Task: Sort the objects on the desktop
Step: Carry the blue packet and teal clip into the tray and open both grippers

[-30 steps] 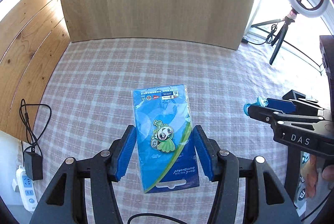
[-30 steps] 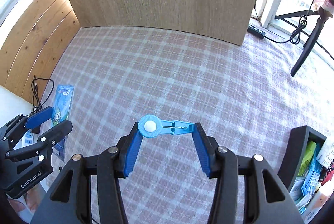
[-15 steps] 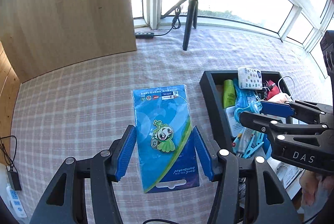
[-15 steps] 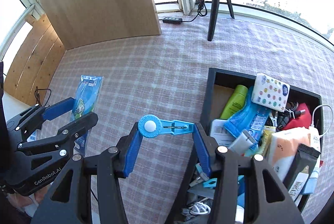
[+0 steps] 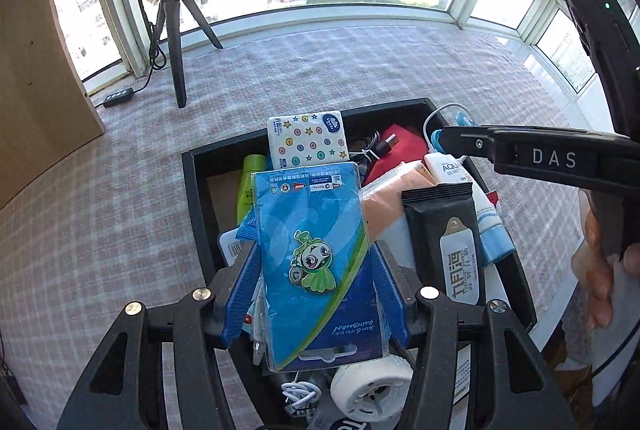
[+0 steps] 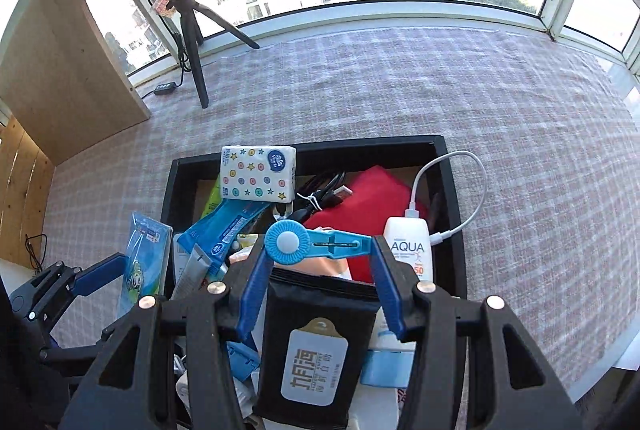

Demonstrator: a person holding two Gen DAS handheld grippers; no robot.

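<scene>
1. The blue packet (image 5: 316,262) with a green cartoon figure on it is clamped between the blue pads of the left tongs (image 5: 314,294), held flat above the near left part of the black tray (image 5: 196,197); in the right wrist view it shows edge-on at the tray's left rim (image 6: 146,262).
2. The right tongs (image 6: 320,286) grip a light blue plastic clip (image 6: 316,242) by its two ends, its round disc at the left pad, over the middle of the tray.
3. The tray is crowded: a white tissue pack (image 6: 258,171) with coloured dots leans at the far left, a red pouch (image 6: 372,197) and a black cable (image 6: 324,193) lie behind, a white AQUA tube (image 6: 412,250) stands at the right, and a black wipes pack (image 6: 316,346) lies nearest.
4. A white cable (image 6: 468,189) loops over the tray's right wall.
5. The tray sits on a tabletop under a pink checked cloth (image 6: 400,89).
6. A ring light on a tripod (image 6: 188,25) stands at the far left, beside a wooden board (image 6: 68,77).
</scene>
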